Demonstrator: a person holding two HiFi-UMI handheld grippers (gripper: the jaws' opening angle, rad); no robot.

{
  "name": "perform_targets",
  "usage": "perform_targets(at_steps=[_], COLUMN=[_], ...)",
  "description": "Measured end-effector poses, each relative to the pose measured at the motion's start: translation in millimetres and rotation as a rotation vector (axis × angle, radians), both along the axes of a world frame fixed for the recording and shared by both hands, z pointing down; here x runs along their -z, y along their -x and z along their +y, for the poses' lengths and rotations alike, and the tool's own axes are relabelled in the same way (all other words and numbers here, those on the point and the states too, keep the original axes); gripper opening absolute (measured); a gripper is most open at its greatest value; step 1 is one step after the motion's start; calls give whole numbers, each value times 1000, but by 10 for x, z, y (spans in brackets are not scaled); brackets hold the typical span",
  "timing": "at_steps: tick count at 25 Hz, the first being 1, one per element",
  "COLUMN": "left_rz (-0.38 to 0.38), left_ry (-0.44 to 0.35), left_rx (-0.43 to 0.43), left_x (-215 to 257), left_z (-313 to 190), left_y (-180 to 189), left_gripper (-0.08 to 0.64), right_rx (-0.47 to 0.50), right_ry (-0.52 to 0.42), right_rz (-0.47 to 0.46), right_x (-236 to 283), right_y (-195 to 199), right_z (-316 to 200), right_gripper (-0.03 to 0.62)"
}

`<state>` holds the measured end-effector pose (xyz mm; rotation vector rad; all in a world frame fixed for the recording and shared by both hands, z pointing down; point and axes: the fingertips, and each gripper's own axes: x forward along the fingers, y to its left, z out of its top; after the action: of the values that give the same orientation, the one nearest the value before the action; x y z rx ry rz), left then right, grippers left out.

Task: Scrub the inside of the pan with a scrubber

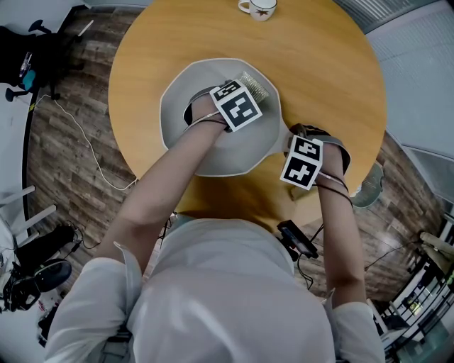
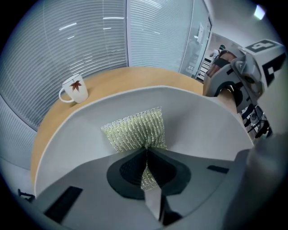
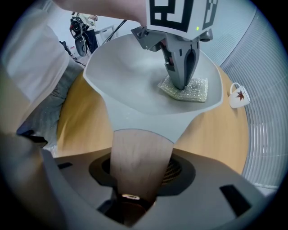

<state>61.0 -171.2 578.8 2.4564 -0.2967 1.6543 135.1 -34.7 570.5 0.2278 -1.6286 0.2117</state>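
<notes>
Clamps right tongs (image 3: 135, 188) on the wooden handle (image 3: 139, 152) at the near end of the pan (image 1: 177, 106). Pinches the green scrubber (image 2: 135, 130) tight in left tongs (image 2: 146, 152), resting on the pan's inner floor. Beyond the pan, on the tabletop (image 1: 319, 71), a mug (image 1: 259, 7).

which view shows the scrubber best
The left gripper view: the green mesh scrubber fills its centre, pinched between the jaws. The right gripper view shows it smaller, under the left gripper; the head view only a corner.

Reads as an office meeting room. Indicated by round wooden worktop (image 1: 333, 85), full-height slatted blinds (image 2: 81, 45), glazed partition (image 2: 200, 45), wood-plank floor (image 1: 67, 163) with trailing cable (image 1: 91, 147), and coffee mug (image 1: 259, 7).
</notes>
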Motion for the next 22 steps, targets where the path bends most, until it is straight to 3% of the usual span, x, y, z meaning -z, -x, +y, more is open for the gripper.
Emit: perform_targets(at_steps=[22], left_rz=[-27], left_ry=[-2], left_rx=[76], left_x=[-14], left_z=[-290], left_y=[347], left_gripper=[17], right_rx=[-21], right_ry=[24], right_rz=[8], right_x=[-20], right_y=[0], right_z=[29], right_gripper=[190])
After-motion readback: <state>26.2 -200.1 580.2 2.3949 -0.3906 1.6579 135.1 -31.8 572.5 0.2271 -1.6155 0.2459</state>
